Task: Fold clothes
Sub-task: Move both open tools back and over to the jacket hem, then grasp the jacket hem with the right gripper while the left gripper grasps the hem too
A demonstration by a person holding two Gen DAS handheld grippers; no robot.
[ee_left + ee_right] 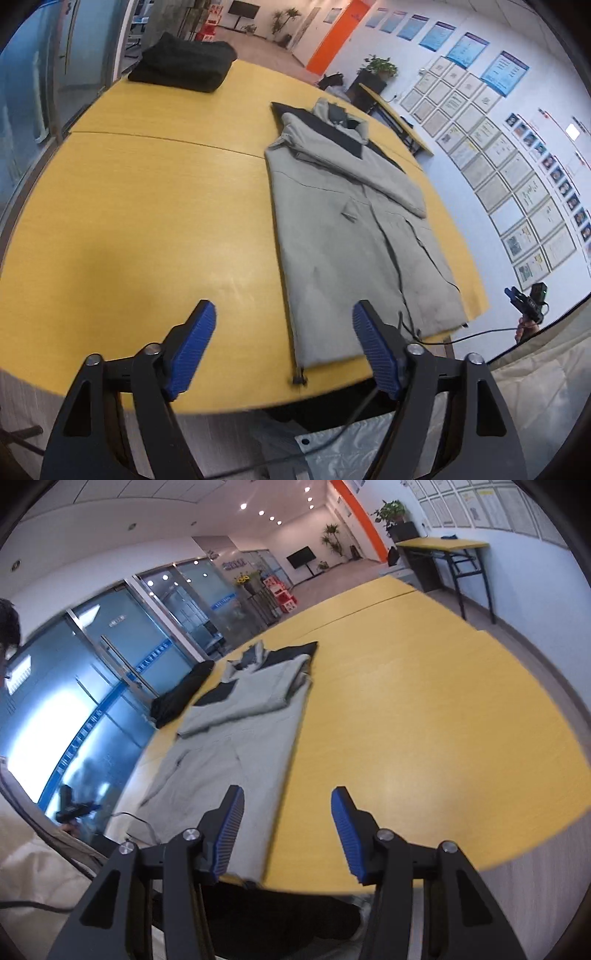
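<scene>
A grey jacket (pixel 343 229) with a black lining lies flat on the yellow table (pixel 147 206), both sides and sleeves folded in to a long strip, collar at the far end. My left gripper (pixel 282 314) is open and empty, above the table's near edge at the jacket's hem. The right gripper shows small in the left wrist view (pixel 526 301), off the table's right side. In the right wrist view the jacket (pixel 236 738) lies ahead to the left and my right gripper (pixel 286 799) is open and empty over its hem corner on the table (pixel 424 720).
A folded black garment (pixel 184 62) lies at the table's far left corner; it also shows in the right wrist view (pixel 181 694). A small side table (pixel 443 546) stands by the wall of framed papers. Glass doors (pixel 92 686) are to the left. A cable (pixel 476 334) hangs off the near edge.
</scene>
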